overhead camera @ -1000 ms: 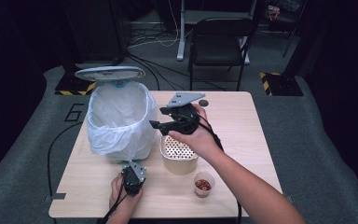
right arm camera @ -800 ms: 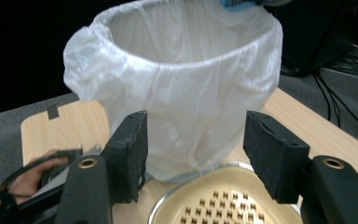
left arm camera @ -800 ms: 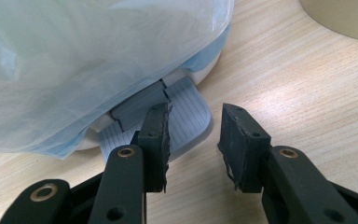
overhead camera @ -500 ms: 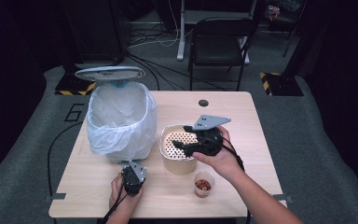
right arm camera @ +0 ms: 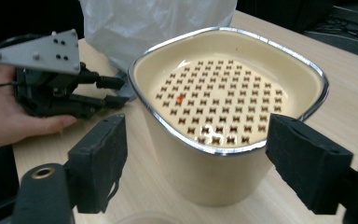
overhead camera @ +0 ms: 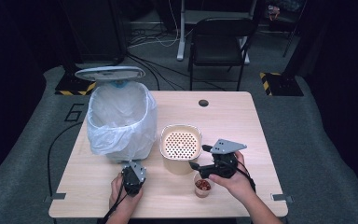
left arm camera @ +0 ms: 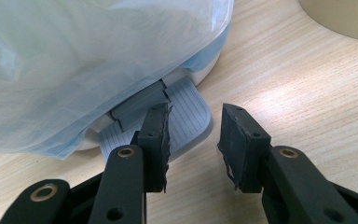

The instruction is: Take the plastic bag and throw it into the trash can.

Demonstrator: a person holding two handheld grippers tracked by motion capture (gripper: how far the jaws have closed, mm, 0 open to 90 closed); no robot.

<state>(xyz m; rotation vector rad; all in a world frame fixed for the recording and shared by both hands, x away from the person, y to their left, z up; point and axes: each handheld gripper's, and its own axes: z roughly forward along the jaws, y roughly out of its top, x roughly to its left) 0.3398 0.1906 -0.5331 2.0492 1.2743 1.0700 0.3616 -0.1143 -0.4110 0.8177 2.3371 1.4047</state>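
Two tongs noted: right tongs released, jaws lately widening, straddling the cream strainer pot; left tongs clenched empty on bin pedal. Risk: knocking the snack cup.

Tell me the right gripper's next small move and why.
Probably ease the right gripper forward and close on the cream container. Its jaws have just been opening and now stand wide on either side of the container's near wall without touching it. The left gripper rests by the bin's pedal, holding nothing.
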